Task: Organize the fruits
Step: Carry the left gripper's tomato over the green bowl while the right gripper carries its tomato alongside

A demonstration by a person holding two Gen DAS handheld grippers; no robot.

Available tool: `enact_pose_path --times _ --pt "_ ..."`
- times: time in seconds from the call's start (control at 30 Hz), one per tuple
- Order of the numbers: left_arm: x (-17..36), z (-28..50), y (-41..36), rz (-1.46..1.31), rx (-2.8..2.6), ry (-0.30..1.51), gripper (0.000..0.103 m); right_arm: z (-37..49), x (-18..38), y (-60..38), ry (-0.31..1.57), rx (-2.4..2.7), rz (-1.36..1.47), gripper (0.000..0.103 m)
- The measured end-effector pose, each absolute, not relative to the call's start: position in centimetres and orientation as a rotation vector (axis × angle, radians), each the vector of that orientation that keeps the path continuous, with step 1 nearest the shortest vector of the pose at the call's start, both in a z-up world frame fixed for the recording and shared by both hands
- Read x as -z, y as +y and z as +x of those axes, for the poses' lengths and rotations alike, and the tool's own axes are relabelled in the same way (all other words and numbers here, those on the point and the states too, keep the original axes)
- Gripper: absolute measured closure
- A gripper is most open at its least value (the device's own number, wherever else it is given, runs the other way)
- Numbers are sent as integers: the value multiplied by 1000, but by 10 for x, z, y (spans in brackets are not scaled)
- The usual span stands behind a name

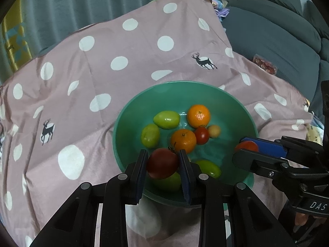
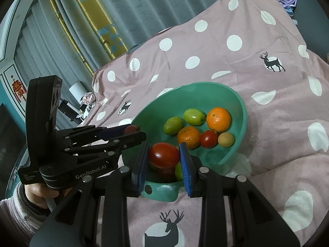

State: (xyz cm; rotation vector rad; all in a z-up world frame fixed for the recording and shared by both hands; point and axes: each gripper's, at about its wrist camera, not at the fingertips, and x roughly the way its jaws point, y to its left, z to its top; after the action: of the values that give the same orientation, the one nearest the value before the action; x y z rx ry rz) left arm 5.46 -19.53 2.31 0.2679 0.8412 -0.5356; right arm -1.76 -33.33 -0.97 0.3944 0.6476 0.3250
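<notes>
Each gripper pinches a red tomato over the near part of a teal green bowl (image 1: 131, 111) that sits on a pink bedsheet (image 1: 86, 107) printed with white dots and dark deer.

The left gripper (image 1: 163, 164) has its blue-padded fingers (image 1: 141, 170) closed on a dark red tomato (image 1: 162, 163), smooth and oval, with a dried brown stem at its top right. It hangs just above the bowl's near rim, over a green fruit (image 1: 168, 182) lying beneath it.

The right gripper (image 2: 163, 158) likewise clamps a glossy red tomato (image 2: 163, 154) between its fingers (image 2: 186, 164), with another red fruit and a green one directly below it inside the bowl. In the left wrist view this gripper reaches in from the right edge of the bowl.

Further back in the bowl lie two oranges (image 2: 218, 119) with dimpled skin and small green stem scars, one behind the other. Left of them are two shiny yellow-green oval fruits (image 2: 194, 116), touching or nearly so. A small red tomato (image 2: 208, 139) sits against the nearer orange, and a pale tan round fruit (image 2: 225, 140) rests just right of that tomato.

Grey curtains (image 1: 92, 0) hang behind the bed.
</notes>
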Motion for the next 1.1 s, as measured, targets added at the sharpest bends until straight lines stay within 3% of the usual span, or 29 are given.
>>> enact_pose_path --times 1.1 --pt "-17 63 -205 305 541 838 73 -10 8 -329 660 -313 354 72"
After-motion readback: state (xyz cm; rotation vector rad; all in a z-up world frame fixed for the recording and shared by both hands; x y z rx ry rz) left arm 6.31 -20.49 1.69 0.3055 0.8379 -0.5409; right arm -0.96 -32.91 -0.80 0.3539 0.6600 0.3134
